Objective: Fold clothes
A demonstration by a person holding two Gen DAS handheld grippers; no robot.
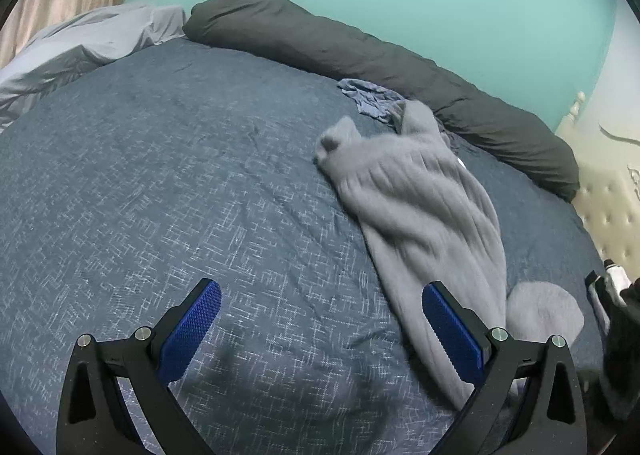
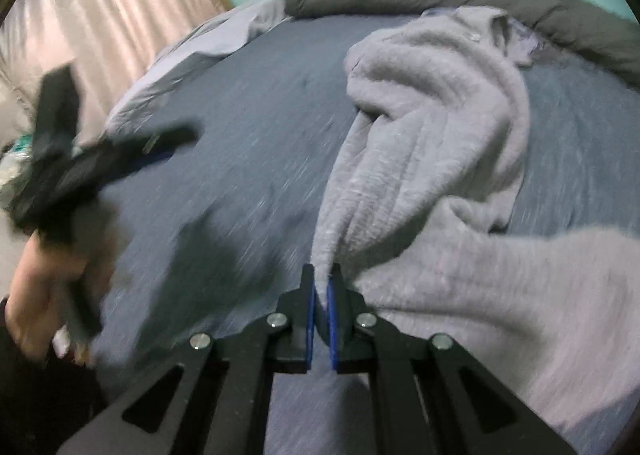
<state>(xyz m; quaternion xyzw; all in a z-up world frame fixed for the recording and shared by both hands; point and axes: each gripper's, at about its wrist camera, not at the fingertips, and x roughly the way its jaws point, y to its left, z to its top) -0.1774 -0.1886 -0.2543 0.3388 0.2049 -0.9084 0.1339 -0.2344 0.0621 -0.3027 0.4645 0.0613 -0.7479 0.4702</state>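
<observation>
A fuzzy grey garment point(image 1: 420, 215) lies crumpled and stretched across the dark blue bedspread point(image 1: 160, 175), blurred in both views. In the right wrist view my right gripper point(image 2: 322, 279) is shut on a pinched fold of the grey garment point(image 2: 432, 127), which runs up from between the blue pads. My left gripper point(image 1: 320, 295) stands open above the bedspread with nothing between its fingers; its right finger point(image 1: 448, 327) is beside the garment's near end. The left gripper point(image 2: 80, 159) also shows blurred at the left of the right wrist view, held by a hand point(image 2: 36, 295).
A dark grey rolled duvet point(image 1: 360, 51) lies along the far edge by the teal wall. A bluish cloth point(image 1: 372, 99) sits behind the garment. A light grey pillow point(image 1: 80, 51) is at far left. A cream tufted headboard point(image 1: 608, 191) stands at right.
</observation>
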